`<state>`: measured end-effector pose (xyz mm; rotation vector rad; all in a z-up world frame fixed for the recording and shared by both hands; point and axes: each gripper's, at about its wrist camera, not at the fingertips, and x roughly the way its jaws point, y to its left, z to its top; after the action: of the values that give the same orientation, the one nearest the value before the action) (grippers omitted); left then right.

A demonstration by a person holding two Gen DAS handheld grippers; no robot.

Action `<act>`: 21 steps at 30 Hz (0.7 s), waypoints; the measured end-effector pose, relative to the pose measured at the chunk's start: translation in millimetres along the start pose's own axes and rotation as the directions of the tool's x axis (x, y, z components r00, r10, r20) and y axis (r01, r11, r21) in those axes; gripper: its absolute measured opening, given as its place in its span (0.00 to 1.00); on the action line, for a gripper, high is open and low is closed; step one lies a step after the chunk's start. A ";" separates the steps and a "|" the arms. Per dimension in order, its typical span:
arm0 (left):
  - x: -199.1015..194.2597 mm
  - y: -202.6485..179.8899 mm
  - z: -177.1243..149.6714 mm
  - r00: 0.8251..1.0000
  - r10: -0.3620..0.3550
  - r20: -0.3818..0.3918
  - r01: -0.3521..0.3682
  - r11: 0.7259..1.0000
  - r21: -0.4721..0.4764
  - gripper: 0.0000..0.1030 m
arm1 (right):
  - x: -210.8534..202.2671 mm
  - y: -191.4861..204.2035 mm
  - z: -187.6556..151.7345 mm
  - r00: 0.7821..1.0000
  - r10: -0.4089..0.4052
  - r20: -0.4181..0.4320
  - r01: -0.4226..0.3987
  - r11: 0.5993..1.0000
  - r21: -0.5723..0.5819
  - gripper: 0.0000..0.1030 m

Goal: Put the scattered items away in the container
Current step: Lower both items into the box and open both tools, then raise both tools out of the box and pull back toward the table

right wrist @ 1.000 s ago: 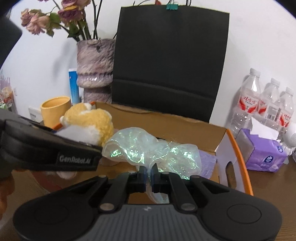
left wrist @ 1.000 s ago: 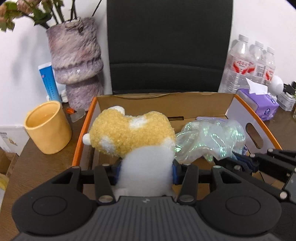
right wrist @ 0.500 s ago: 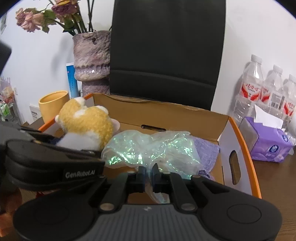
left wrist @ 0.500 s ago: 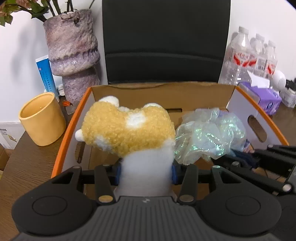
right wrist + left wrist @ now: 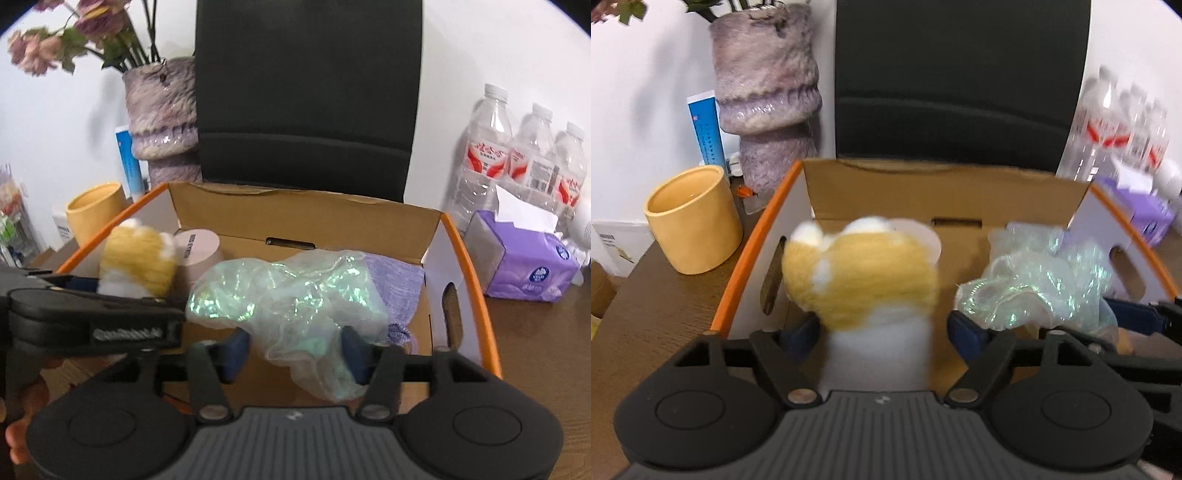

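Note:
A yellow and white plush toy (image 5: pixel 860 280), blurred, stands between the fingers of my left gripper (image 5: pixel 884 334) over the cardboard box (image 5: pixel 923 192) with the orange rim. The jaws are opening and the blue pads (image 5: pixel 801 334) stand clear of the plush on both sides. An iridescent plastic bag (image 5: pixel 291 295) hangs between the spread fingers of my right gripper (image 5: pixel 295 349), whose jaws are opening too; its pads (image 5: pixel 236 347) do not press the bag. Inside the box lie a pink cylinder (image 5: pixel 197 254) and a purple cloth (image 5: pixel 397 288).
Left of the box stand a yellow mug (image 5: pixel 694 218), a furry purple vase (image 5: pixel 768 96) and a blue tube (image 5: pixel 705 129). A black chair back (image 5: pixel 960 81) rises behind the box. Water bottles (image 5: pixel 517 155) and a purple tissue pack (image 5: pixel 528 262) sit to the right.
Both grippers' jaws have spread apart. The plush and the iridescent bag, gripped before, are now loose between the fingers over the box.

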<state>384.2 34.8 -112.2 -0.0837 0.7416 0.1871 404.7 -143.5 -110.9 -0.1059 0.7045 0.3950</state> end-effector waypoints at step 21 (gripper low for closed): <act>-93.4 15.9 -2.5 0.962 -0.111 0.248 0.136 0.987 -0.086 1.00 | -81.1 10.6 4.8 0.993 0.049 0.111 -0.043 0.998 -0.048 1.00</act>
<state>312.0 37.0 -50.8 -0.2007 0.4803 0.1130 347.4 -158.4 -54.3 -0.1101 0.5876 0.4580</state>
